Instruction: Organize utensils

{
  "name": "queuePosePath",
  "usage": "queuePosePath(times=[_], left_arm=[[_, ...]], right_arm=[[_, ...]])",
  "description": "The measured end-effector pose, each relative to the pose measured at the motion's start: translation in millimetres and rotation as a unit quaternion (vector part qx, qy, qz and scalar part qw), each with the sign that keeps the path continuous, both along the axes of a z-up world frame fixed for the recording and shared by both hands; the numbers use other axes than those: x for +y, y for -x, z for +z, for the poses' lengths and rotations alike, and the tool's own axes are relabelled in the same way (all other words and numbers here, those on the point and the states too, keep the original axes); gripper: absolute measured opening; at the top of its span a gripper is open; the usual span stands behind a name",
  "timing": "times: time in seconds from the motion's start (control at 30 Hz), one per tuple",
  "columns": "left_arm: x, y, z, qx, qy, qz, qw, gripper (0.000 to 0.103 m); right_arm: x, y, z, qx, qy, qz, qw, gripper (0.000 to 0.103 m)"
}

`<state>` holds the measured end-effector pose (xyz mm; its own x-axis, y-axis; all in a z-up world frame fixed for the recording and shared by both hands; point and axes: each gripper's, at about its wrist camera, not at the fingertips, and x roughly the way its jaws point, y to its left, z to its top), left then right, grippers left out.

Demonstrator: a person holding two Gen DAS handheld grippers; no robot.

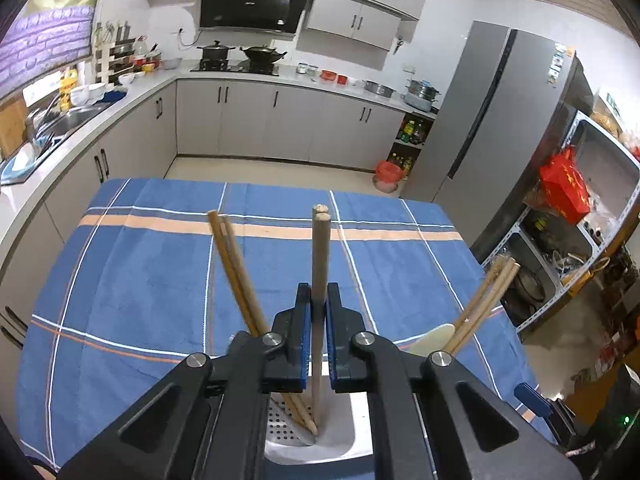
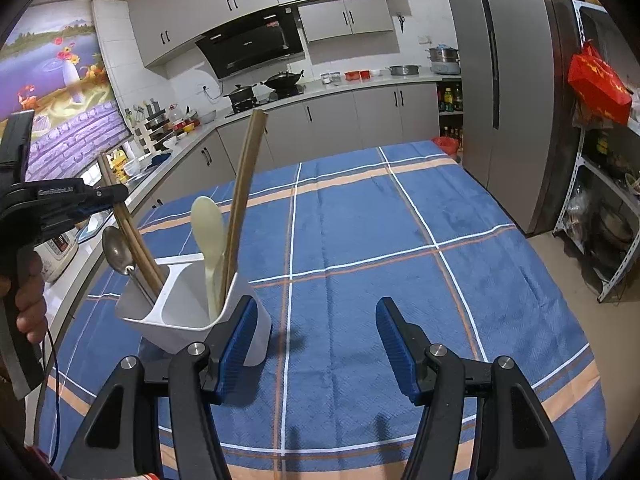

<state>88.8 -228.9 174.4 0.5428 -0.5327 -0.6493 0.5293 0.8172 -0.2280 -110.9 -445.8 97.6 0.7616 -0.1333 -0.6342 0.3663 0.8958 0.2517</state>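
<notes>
A white two-compartment utensil holder [image 2: 188, 320] stands on the blue checked tablecloth [image 2: 380, 240]; its inside shows in the left wrist view [image 1: 340, 432]. My left gripper [image 1: 319, 312] is shut on a pair of wooden chopsticks [image 1: 320, 264] whose lower ends reach into the holder. It also shows in the right wrist view [image 2: 108, 198], above the holder's left compartment. That compartment holds another chopstick pair [image 1: 236, 272] and a metal spoon [image 2: 116, 250]. The right compartment holds a cream spoon [image 2: 208, 236] and chopsticks [image 2: 244, 196]. My right gripper [image 2: 316, 340] is open and empty, its left finger beside the holder.
The table's far edge [image 1: 260, 182] faces grey kitchen cabinets [image 1: 280, 120] and a counter with a stove. A fridge [image 2: 504, 80] and a metal shelf rack [image 2: 600, 200] with a red bag stand to the right of the table.
</notes>
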Motion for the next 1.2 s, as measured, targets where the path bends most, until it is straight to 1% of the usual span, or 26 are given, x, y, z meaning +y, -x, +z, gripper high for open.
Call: queuePosePath(times=[0.13,0.27,0.33,0.4,0.47,0.5,0.53,0.57,0.6,0.7,0.9,1.0,1.1,1.17,1.2], left_arm=[[-4,8,5,-0.013,-0.004,-0.017,0.9998,0.006],[-8,11,5,-0.015,-0.009,-0.021,0.9996,0.006],[-8,11,4,-0.013,-0.008,-0.018,0.9997,0.006],[-7,9,4,-0.009,-0.006,-0.016,0.9998,0.007],[-7,8,4,-0.008,-0.007,-0.015,0.9998,0.007],[-7,8,4,-0.007,-0.007,-0.015,0.9998,0.007],[-7,8,5,-0.007,-0.008,-0.015,0.9998,0.007],[-7,9,5,-0.007,-0.007,-0.016,0.9998,0.007],[-7,9,6,-0.007,-0.005,-0.016,0.9998,0.007],[-9,10,6,-0.006,-0.003,-0.019,0.9998,0.007],[-10,20,14,-0.009,0.001,-0.034,0.9994,0.007],[-15,19,7,-0.003,-0.015,-0.027,0.9995,0.007],[-14,18,2,0.010,-0.012,-0.020,0.9997,0.008],[-12,21,2,0.008,-0.008,-0.021,0.9997,0.009],[-12,23,3,0.003,-0.009,-0.024,0.9997,0.013]], right_arm=[[-4,-7,3,-0.014,-0.018,0.011,1.000,0.066],[-24,-26,22,-0.071,-0.079,0.028,0.994,0.066],[-35,-41,29,-0.087,-0.104,0.034,0.990,0.066],[-43,-57,32,-0.092,-0.120,0.038,0.988,0.066],[-49,-72,31,-0.087,-0.130,0.042,0.987,0.056],[-51,-80,29,-0.081,-0.135,0.043,0.987,0.037],[-51,-86,27,-0.076,-0.142,0.048,0.986,0.025],[-51,-91,25,-0.075,-0.151,0.054,0.984,0.018],[-50,-95,24,-0.071,-0.157,0.061,0.983,0.008],[-42,-97,26,-0.072,-0.156,0.075,0.982,0.007],[-29,-99,32,-0.080,-0.174,0.104,0.976,0.008],[-22,-99,34,-0.079,-0.155,0.110,0.979,0.008],[-21,-97,34,-0.078,-0.146,0.102,0.981,0.009],[-21,-96,34,-0.078,-0.138,0.093,0.983,0.013],[-21,-95,35,-0.077,-0.134,0.090,0.984,0.024]])
